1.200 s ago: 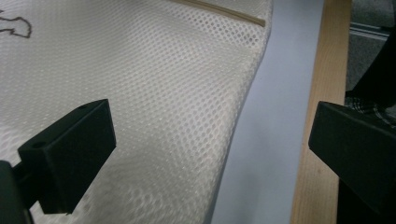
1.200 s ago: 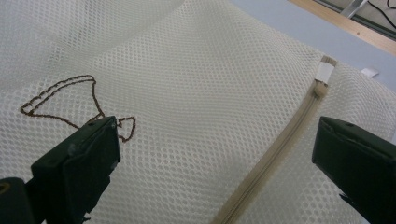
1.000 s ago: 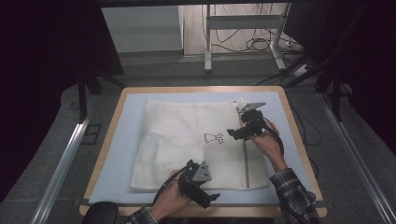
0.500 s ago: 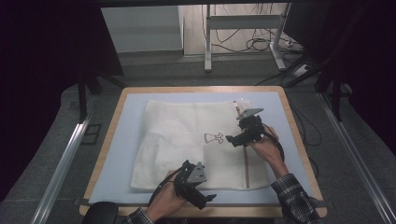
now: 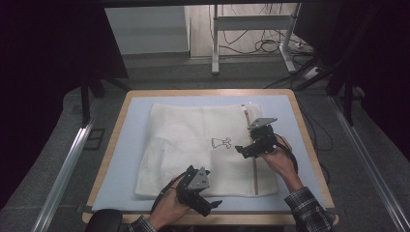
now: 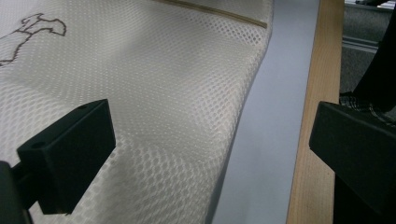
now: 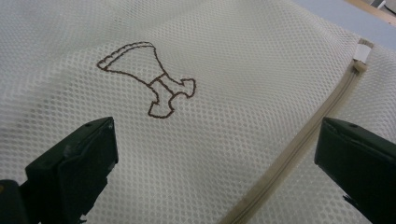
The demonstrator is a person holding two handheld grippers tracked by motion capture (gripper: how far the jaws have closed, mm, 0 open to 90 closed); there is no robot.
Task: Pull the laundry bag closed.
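Overhead camera (two close-ups) above mesh bag (image 5: 208,145)

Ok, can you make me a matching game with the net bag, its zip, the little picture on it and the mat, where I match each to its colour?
Things:
1. white mesh laundry bag
2. long fabric zipper
3. small stitched outline picture
4. flat table mat

Colours:
A. brown
B. pale blue
C. cream white
D. beige

Pairs: 1-C, 2-D, 3-A, 4-B

Wooden table (image 5: 309,130), blue mat (image 5: 123,159), mesh bag (image 5: 188,130)
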